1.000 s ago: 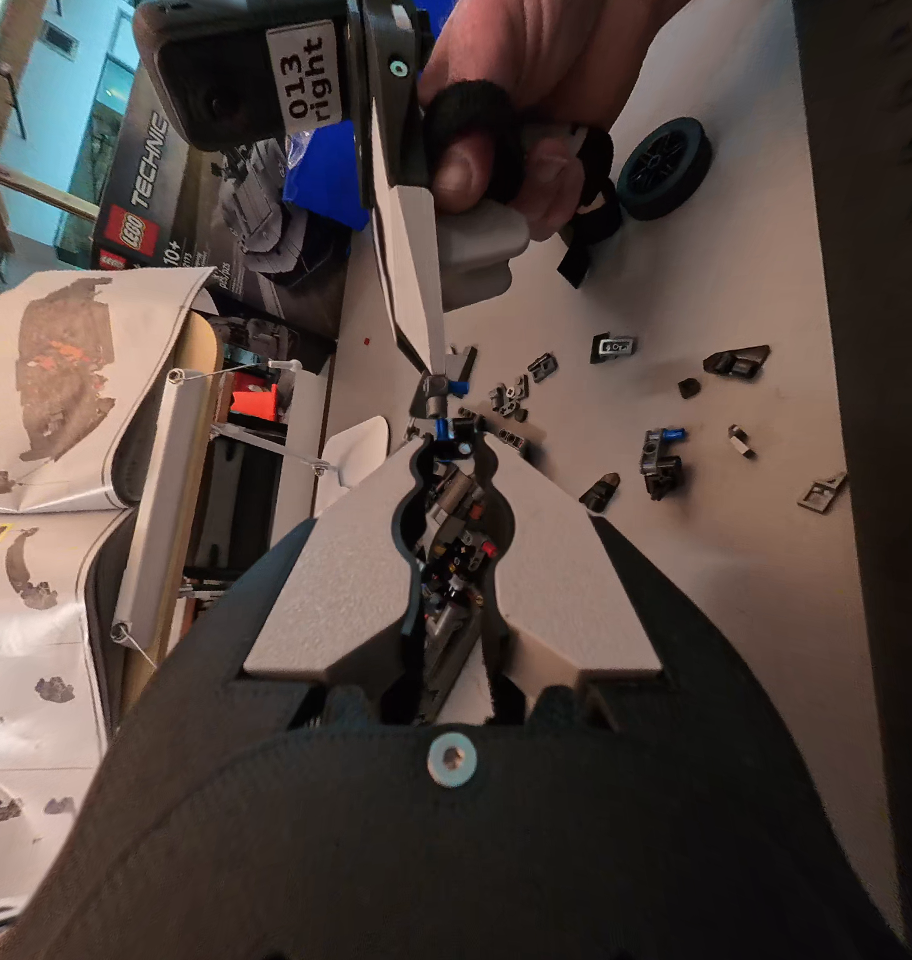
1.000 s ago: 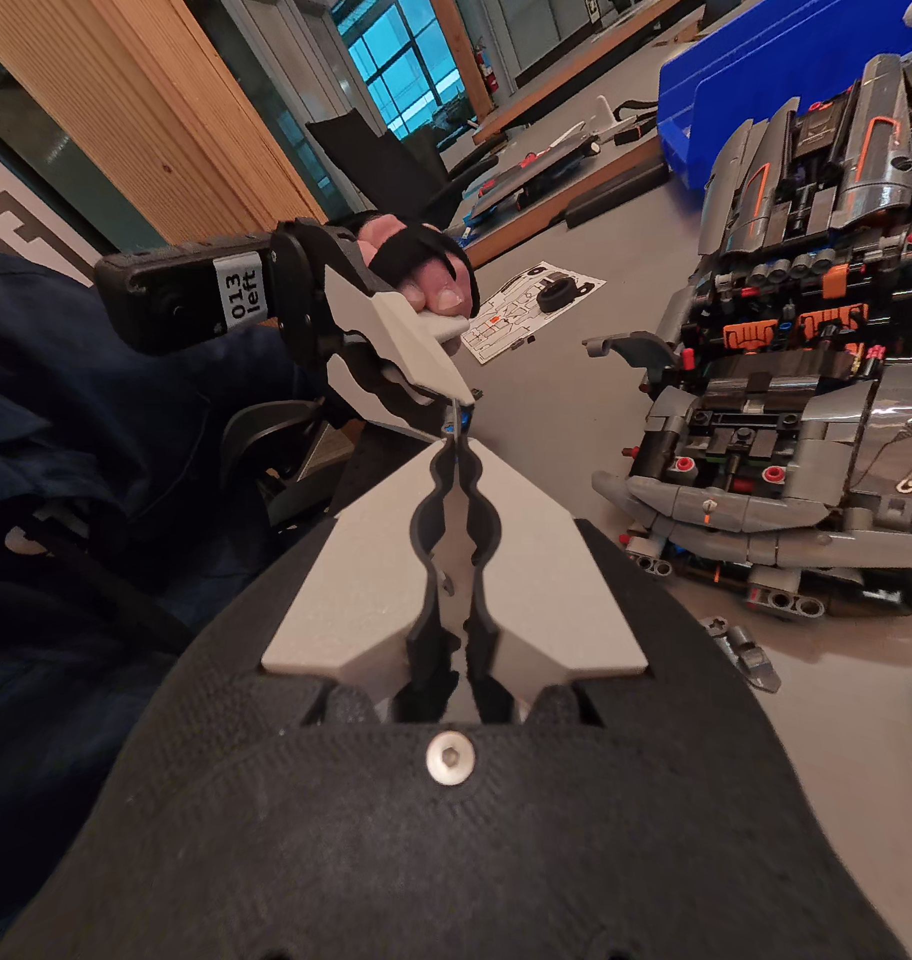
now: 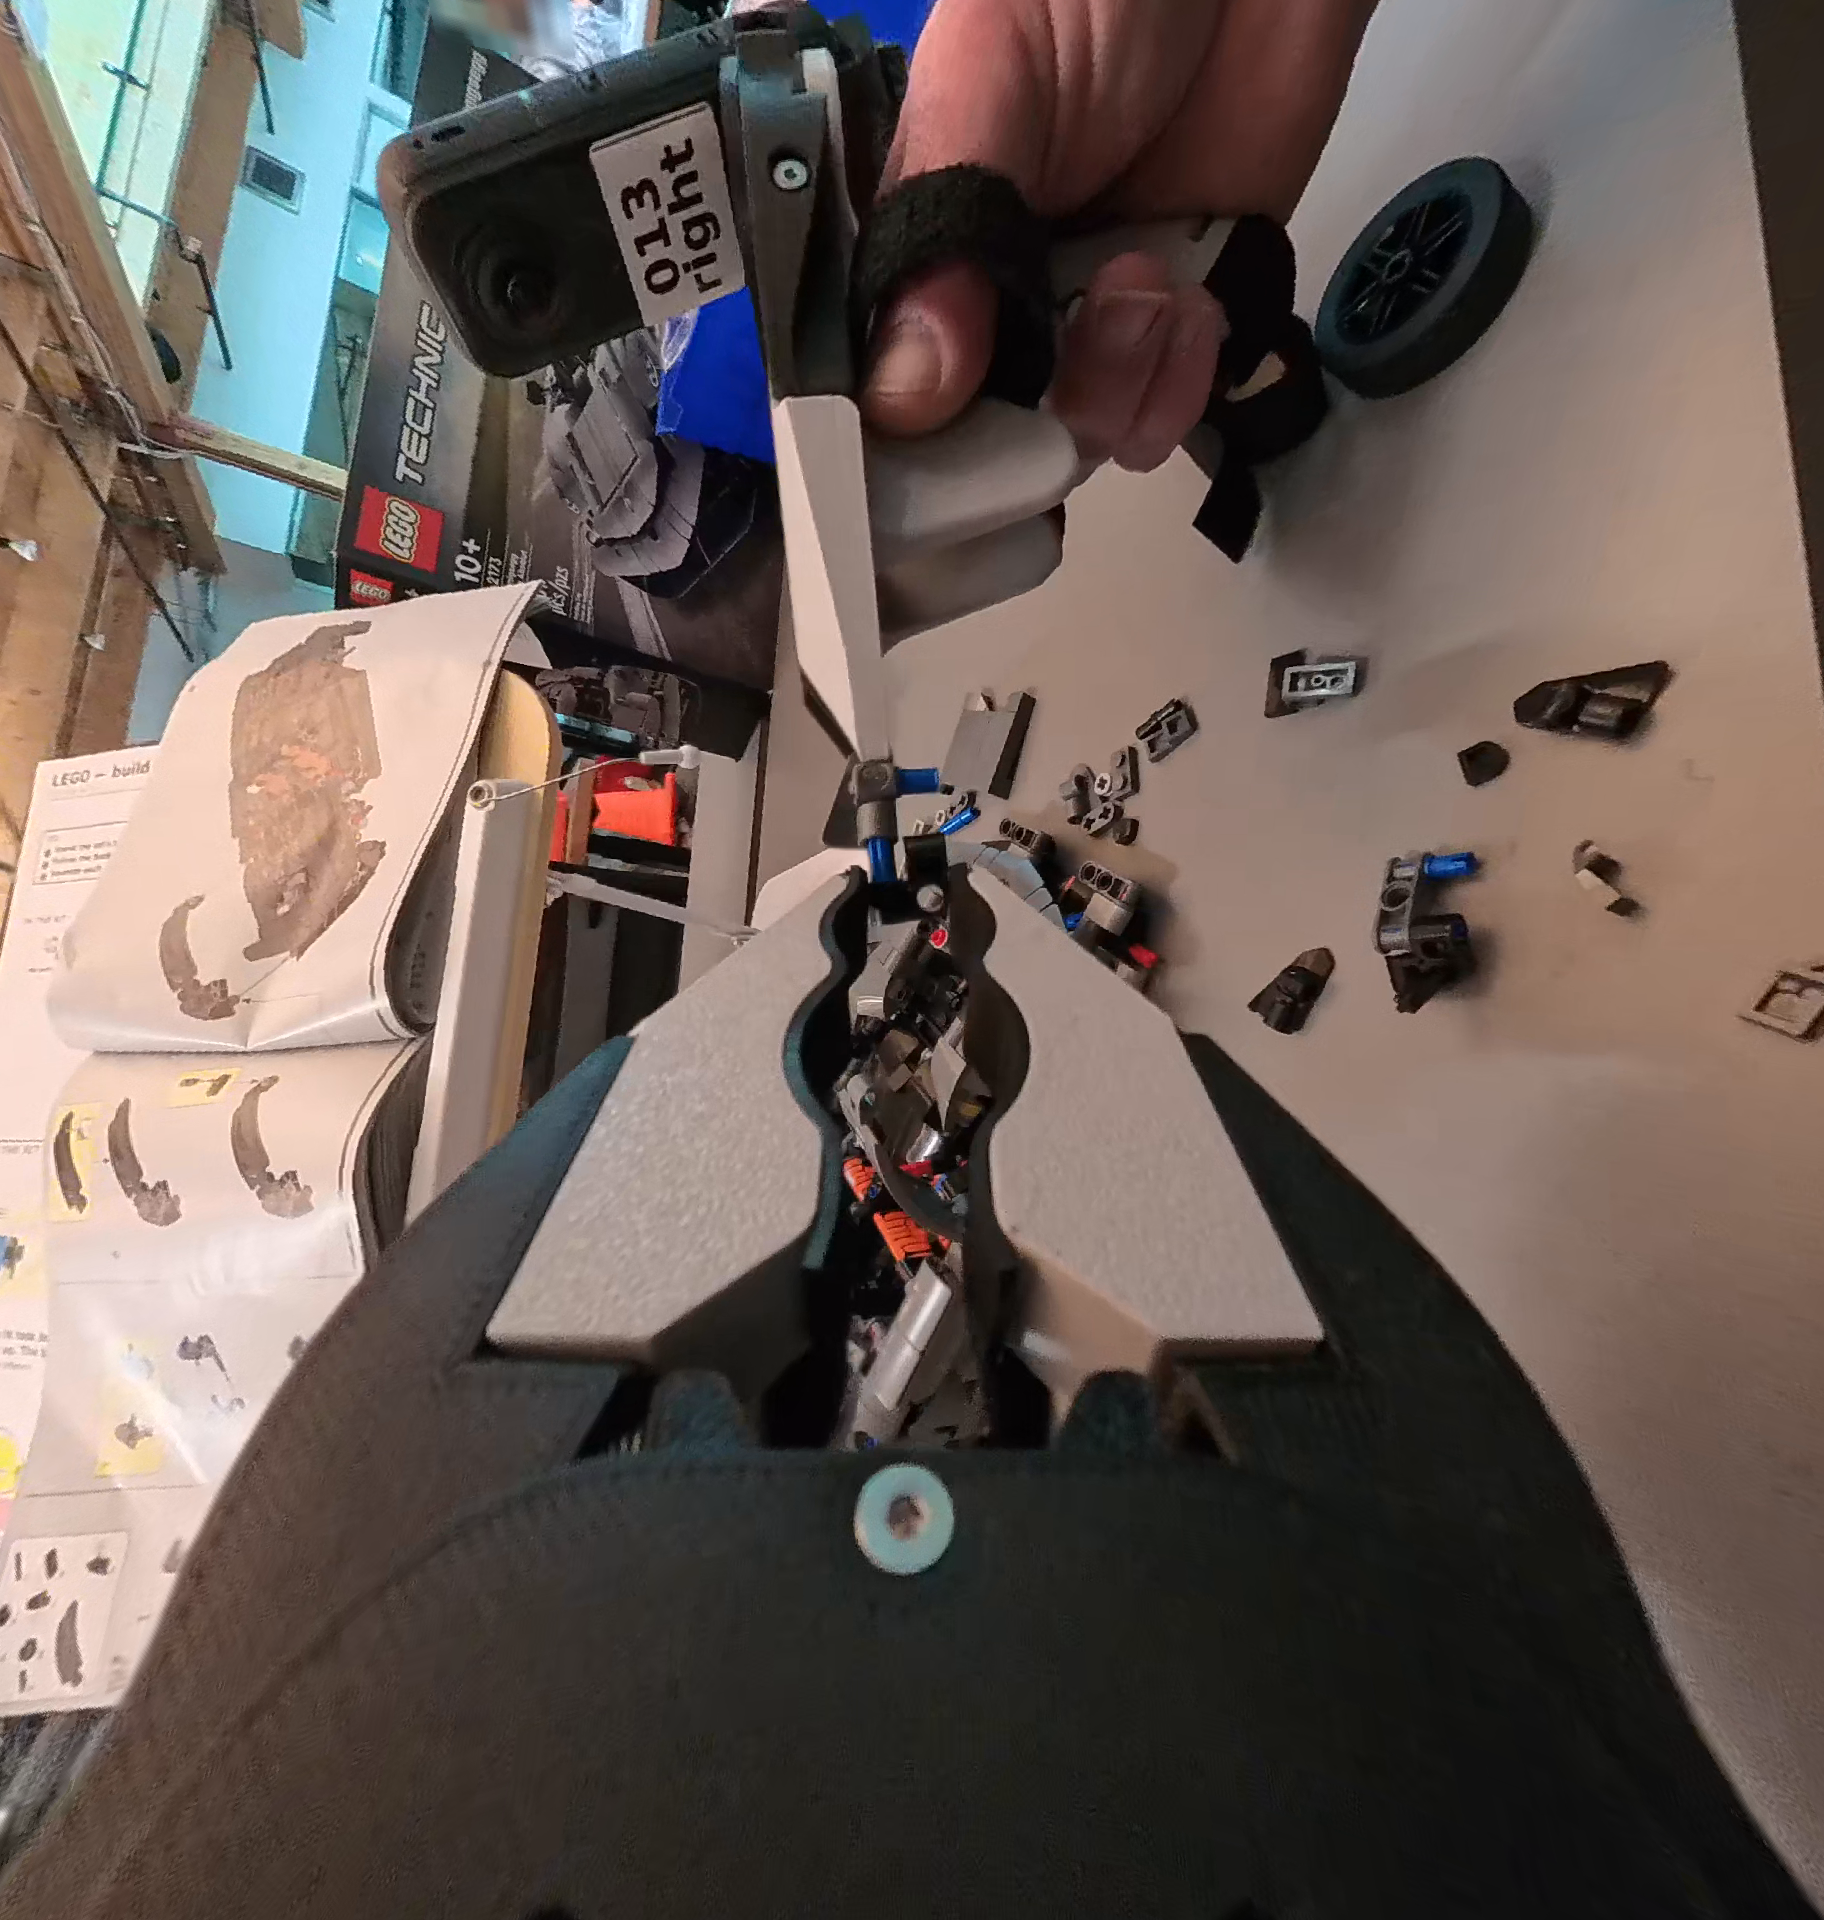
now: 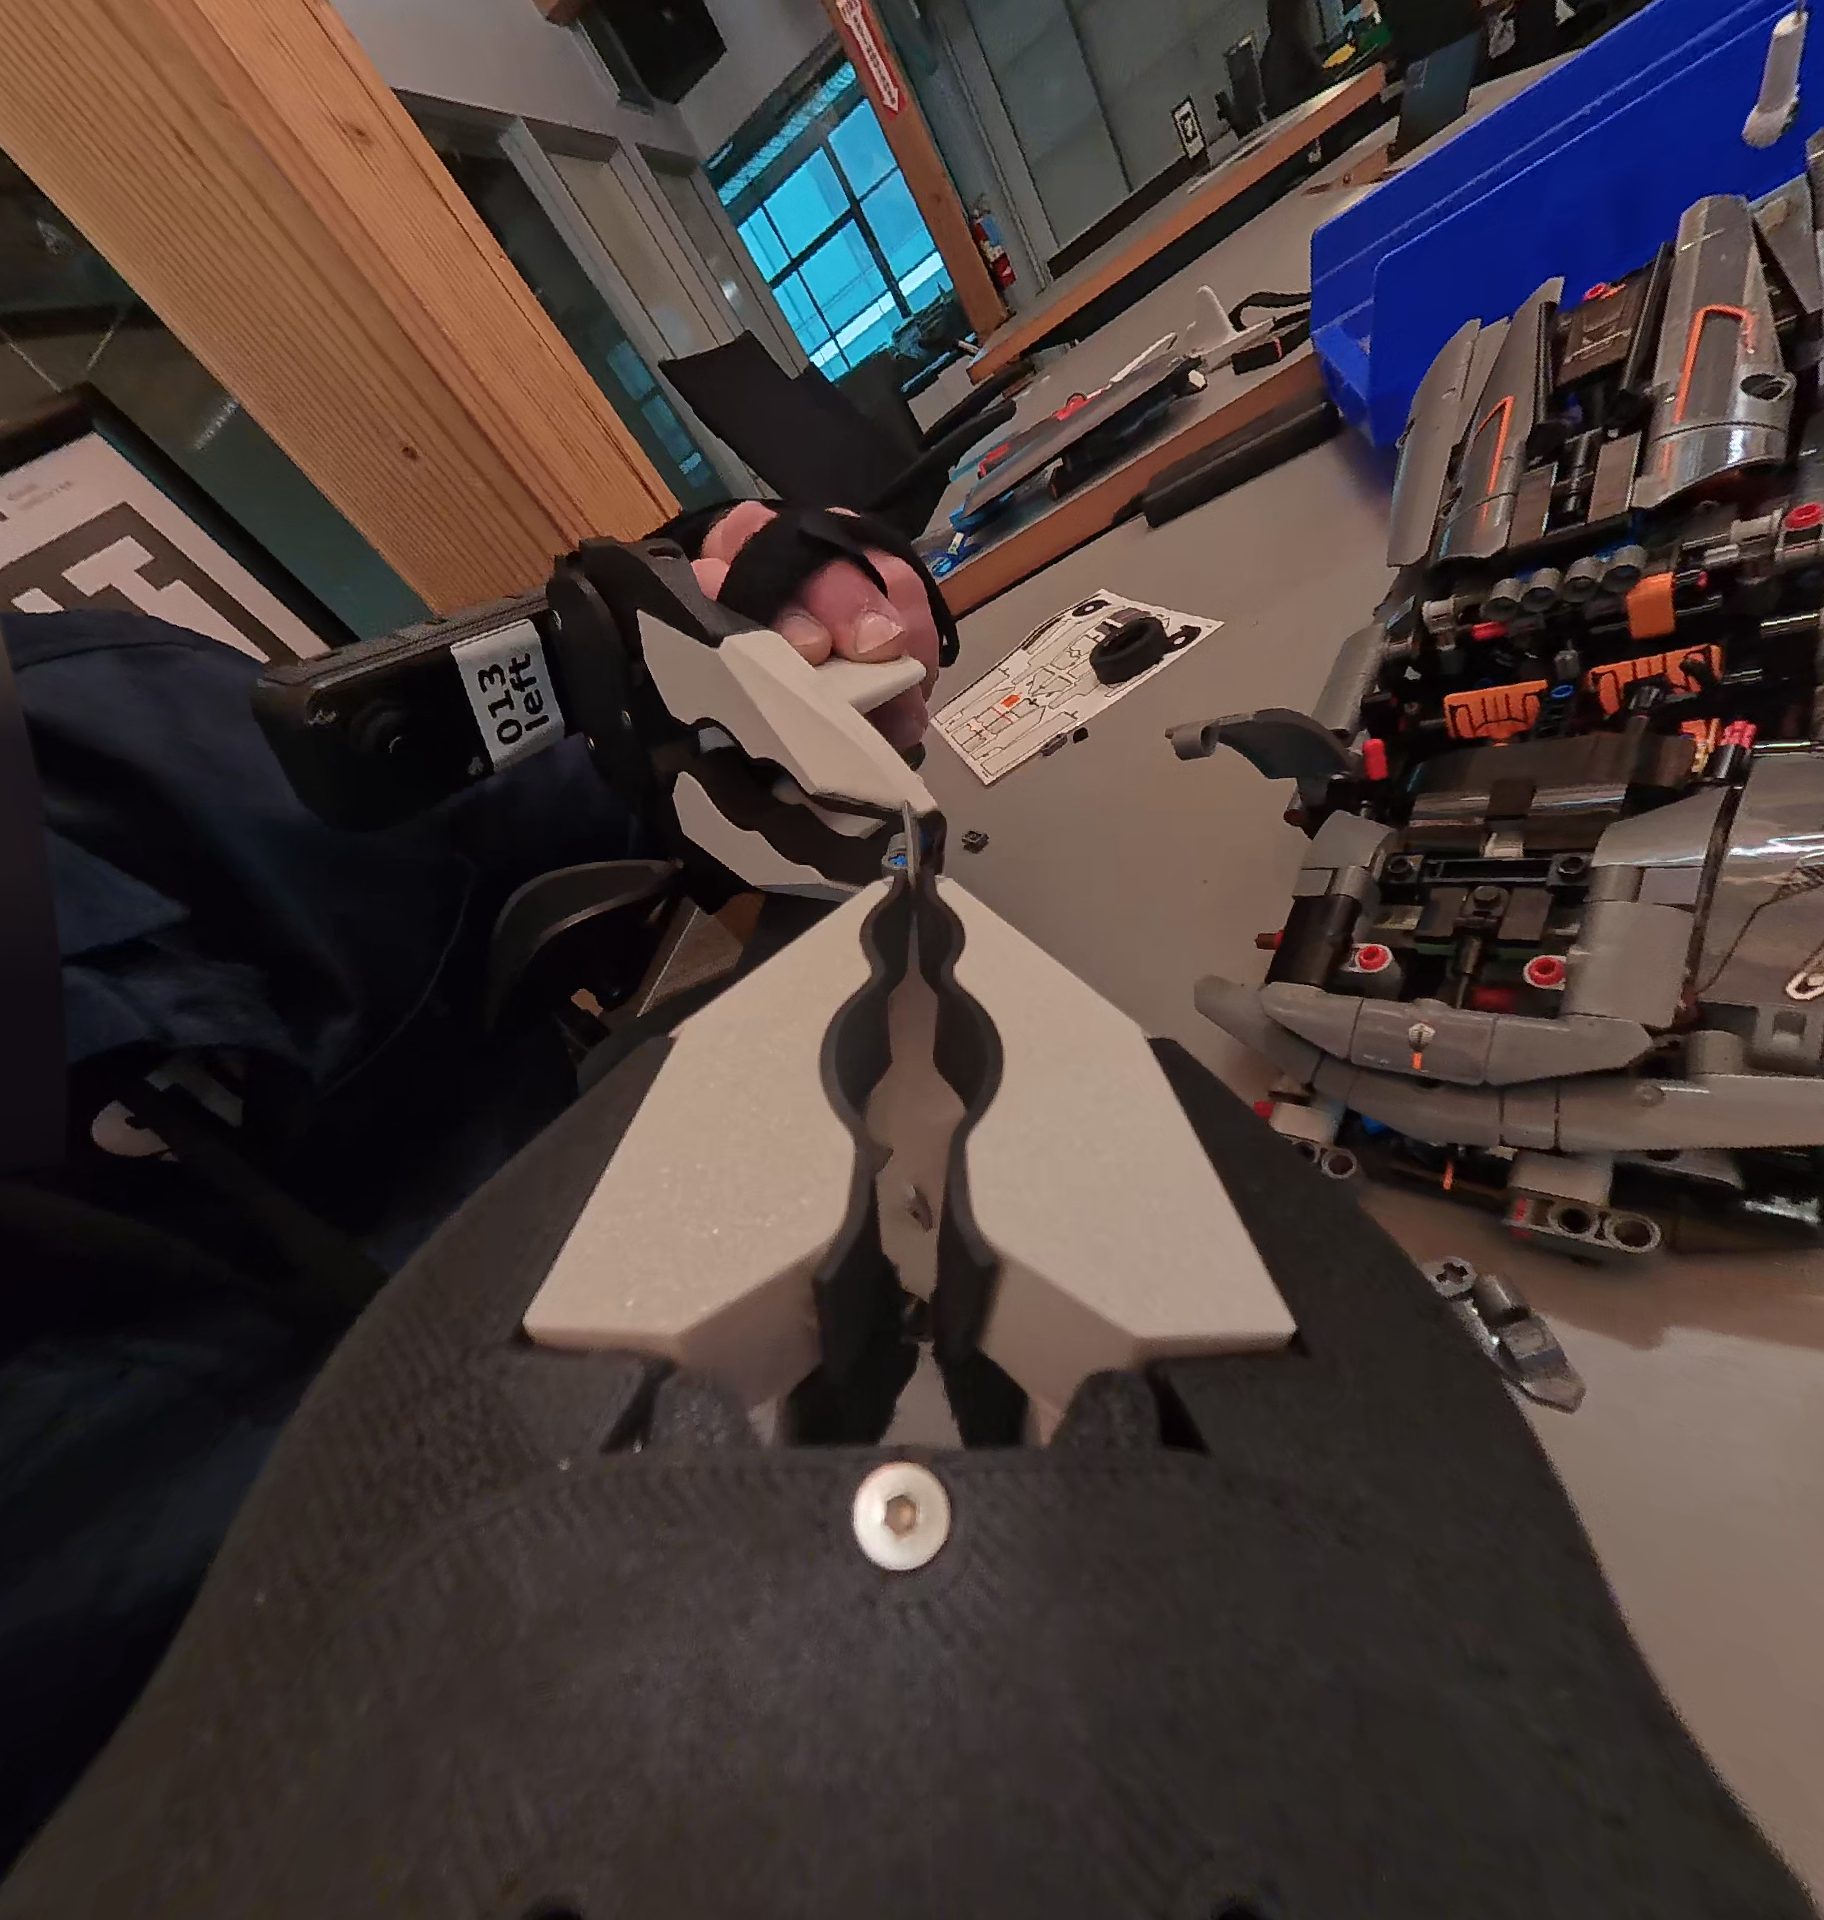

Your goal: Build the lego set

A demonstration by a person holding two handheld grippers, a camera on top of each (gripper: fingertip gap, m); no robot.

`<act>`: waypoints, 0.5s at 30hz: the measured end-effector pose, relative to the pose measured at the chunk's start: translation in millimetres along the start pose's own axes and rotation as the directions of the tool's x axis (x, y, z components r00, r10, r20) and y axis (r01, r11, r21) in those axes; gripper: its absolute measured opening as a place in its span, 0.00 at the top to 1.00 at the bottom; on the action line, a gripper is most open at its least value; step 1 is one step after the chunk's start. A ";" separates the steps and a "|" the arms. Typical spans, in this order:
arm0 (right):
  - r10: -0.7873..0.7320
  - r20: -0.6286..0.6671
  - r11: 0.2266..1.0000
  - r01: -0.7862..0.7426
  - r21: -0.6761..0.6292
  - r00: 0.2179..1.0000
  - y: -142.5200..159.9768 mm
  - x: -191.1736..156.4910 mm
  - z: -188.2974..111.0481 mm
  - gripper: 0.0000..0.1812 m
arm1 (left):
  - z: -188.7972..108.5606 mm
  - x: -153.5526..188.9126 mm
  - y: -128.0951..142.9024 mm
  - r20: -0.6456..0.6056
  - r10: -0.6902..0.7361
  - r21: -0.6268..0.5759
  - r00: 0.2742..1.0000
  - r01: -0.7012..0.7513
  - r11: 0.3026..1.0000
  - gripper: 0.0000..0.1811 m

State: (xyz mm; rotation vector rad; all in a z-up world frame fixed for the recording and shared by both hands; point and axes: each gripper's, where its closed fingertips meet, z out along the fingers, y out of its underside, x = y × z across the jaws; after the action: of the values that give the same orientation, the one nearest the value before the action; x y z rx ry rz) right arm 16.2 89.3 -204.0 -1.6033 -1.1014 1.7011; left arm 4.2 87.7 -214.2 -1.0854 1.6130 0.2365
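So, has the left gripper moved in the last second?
Yes, slightly: the left gripper has tilted, its camera end dropping against the sticker sheet; its tips stay on the small assembly.

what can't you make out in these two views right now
- Left wrist view: how the small grey piece with blue pins meets the black piece below; the left tongs crowd the joint.
- Right wrist view: the same joint is too small, squeezed between the right tongs and the other tongs' tip.
- Right wrist view: the grey car model is cut off by the right edge.
- Left wrist view: the instruction booklet is blurred.
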 end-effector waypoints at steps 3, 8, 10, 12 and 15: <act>0.004 0.011 1.000 -0.004 0.007 1.000 -1.4 -2.3 -0.2 1.00 | -0.5 -1.3 -1.5 0.013 0.015 -0.001 1.000 -0.015 1.000 0.93; -0.014 -0.025 1.000 0.014 0.004 1.000 -1.8 0.3 0.1 1.00 | 2.9 -2.3 2.2 0.034 0.043 -0.052 0.998 -0.042 0.998 0.94; -0.027 -0.055 1.000 0.027 0.003 0.998 -2.6 2.8 -0.3 1.00 | 5.3 -3.0 4.4 0.037 0.043 -0.082 0.998 -0.040 0.996 0.94; -0.040 -0.098 0.999 0.040 -0.003 0.994 -2.9 7.4 -1.0 1.00 | 8.6 -3.7 8.0 0.043 0.053 -0.120 0.998 -0.047 0.992 0.94; -0.072 -0.173 0.997 0.067 -0.034 0.982 -0.5 15.2 -2.0 1.00 | 14.9 -1.1 14.3 0.023 0.032 -0.160 0.999 -0.028 0.987 0.93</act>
State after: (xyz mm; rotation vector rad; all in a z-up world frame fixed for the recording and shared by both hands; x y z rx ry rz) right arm 16.0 102.7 -211.5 -1.6763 -1.0851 1.4755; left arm 3.5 105.9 -223.9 -1.1758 1.6095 0.4042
